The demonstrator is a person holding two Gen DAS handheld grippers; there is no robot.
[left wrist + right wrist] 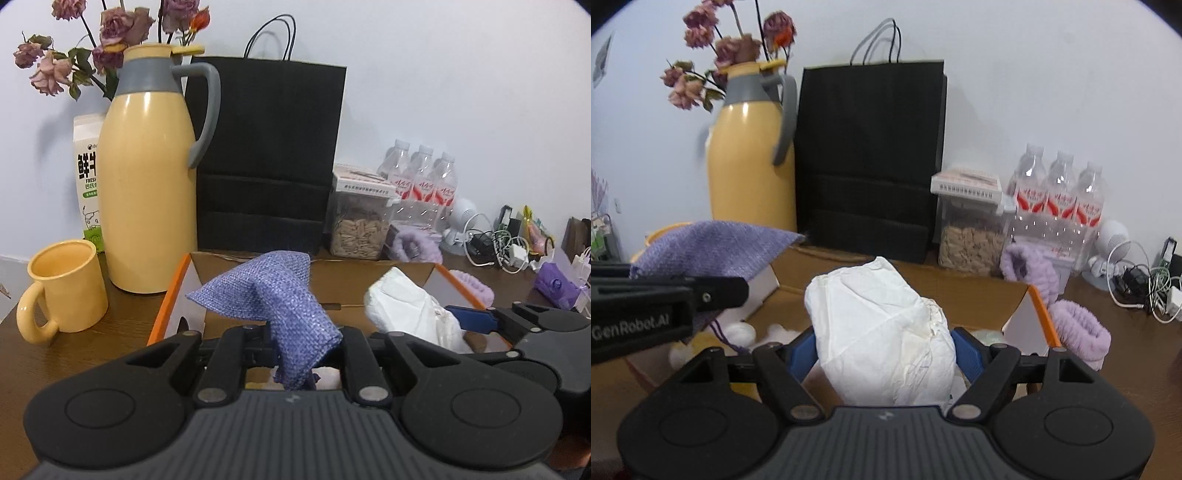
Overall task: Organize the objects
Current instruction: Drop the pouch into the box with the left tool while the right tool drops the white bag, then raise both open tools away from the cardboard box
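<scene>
My left gripper (295, 354) is shut on a purple woven pouch (273, 295) and holds it over the open cardboard box (170, 295). My right gripper (884, 354) is shut on a crumpled white paper bundle (882, 332), also over the box (1015, 310). The bundle shows in the left wrist view (410, 306) with the right gripper's blue fingertip (472, 317) on it. The pouch shows at the left of the right wrist view (709, 247). White cotton balls (738, 332) lie inside the box.
A yellow thermos jug (147, 192), yellow mug (62, 288), milk carton (86, 177) and dried roses (110, 33) stand at left. A black paper bag (269, 158), seed jar (358, 218), water bottles (421, 177), purple fuzzy bands (1075, 328) and cables (498, 247) stand behind and right.
</scene>
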